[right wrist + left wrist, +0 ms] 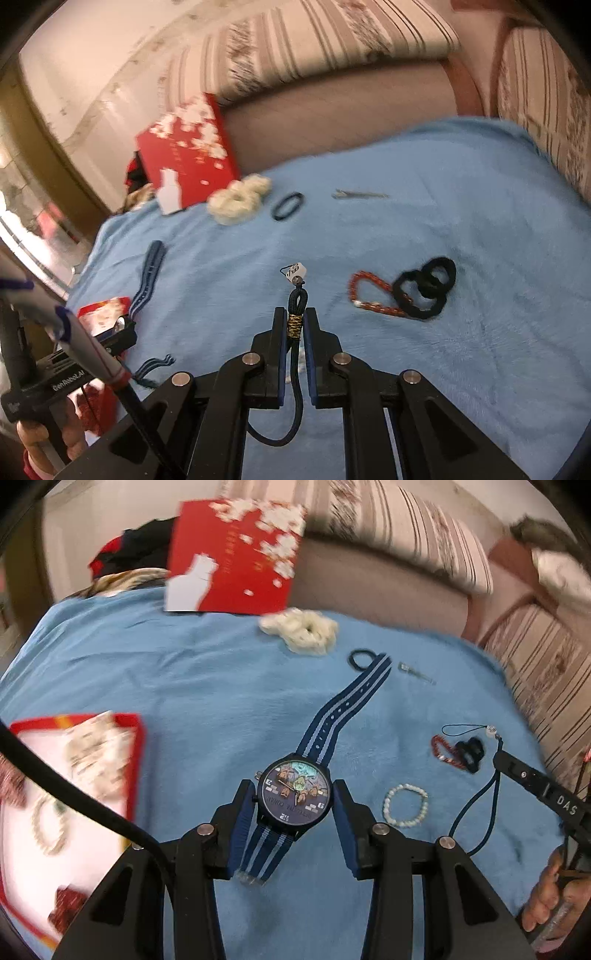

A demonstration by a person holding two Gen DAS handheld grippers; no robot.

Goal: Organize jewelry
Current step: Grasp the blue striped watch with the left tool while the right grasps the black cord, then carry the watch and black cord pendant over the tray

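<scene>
Nearest the left wrist camera, the left gripper (294,805) held a cartoon-faced wristwatch (295,797) by the sides of its case, both pads against it, jaws part-way in. The watch hung above the blue blanket (184,672), dial up. Its long axis ran from the short strap end near the camera up and slightly right to the far strap tip.

The right gripper (295,326) was pinched nearly closed on the wrapped knot of a dark cord lanyard (295,325). Its small tag pointed away, and the loop sagged back toward the camera.

To carry both well, a level and steady grip seemed wise, so the straps would not snag.

The open red box (136,738) lay just left. Farther off lay a pearl bracelet (406,808), a red cord (369,295) linked with black hair ties (424,288), then a cream scrunchie (303,631).
</scene>
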